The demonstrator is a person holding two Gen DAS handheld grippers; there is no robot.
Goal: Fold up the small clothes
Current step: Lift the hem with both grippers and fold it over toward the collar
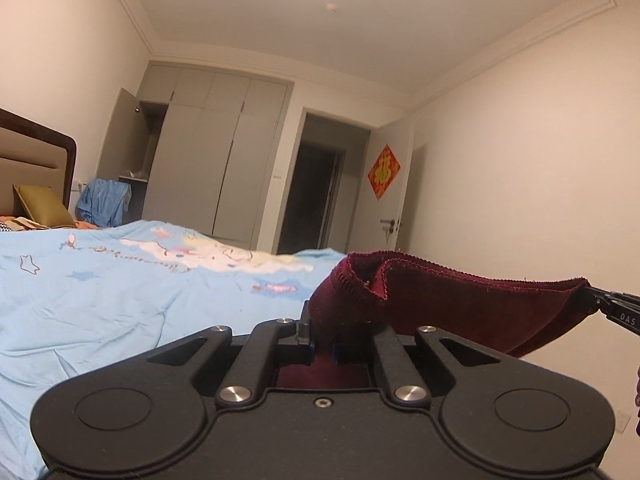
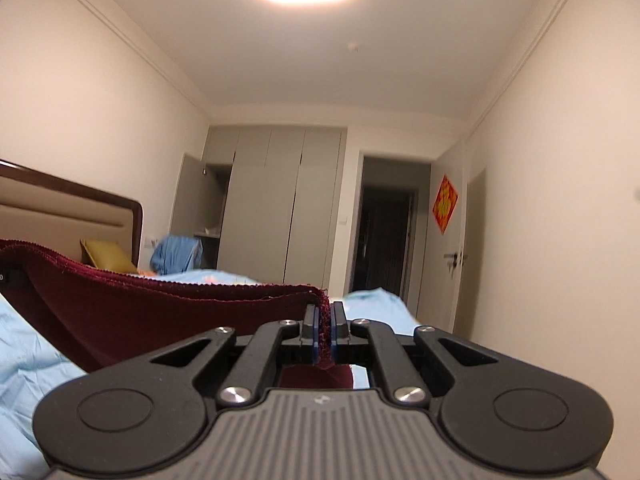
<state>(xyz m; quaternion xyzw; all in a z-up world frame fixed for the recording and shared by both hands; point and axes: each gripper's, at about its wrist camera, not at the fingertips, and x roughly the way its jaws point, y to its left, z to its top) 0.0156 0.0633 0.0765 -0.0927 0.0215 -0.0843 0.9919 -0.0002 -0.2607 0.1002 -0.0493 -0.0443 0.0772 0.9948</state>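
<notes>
You hold the maroon garment [image 2: 168,312] up off the bed [image 1: 100,292], stretched between your two grippers. Nearest to you, the right gripper [image 2: 325,330] has its fingers [image 2: 310,330] pressed together on one folded corner of the knit, with only a thin ridge of cloth between the blue pads and a small tail hanging below. That bite looks shallow to me, so a sharp pull away from the bed could drag the corner out.

The left gripper [image 1: 322,340] takes the other end. Its fingers sit close together with cloth bunched over and between them, so I judge them clamped on the garment, though the fabric hides the tips. The bunching is the greater worry: you may be holding more than one layer there, and the open hem [image 1: 372,276] just above the fingers gapes, so the fold could come out crooked.

Between the two grippers the cloth sags toward the bed. If you lower it slack, the middle will likely touch the light blue sheet [image 1: 120,280] first and wrinkle under itself. Keep the span taut and both ends level.

Beyond the bed, the pillow [image 1: 40,204] and the blue cloth heap [image 1: 104,202] lie well clear. The wardrobe [image 1: 208,160] and the door [image 1: 394,196] beyond it are no concern.
</notes>
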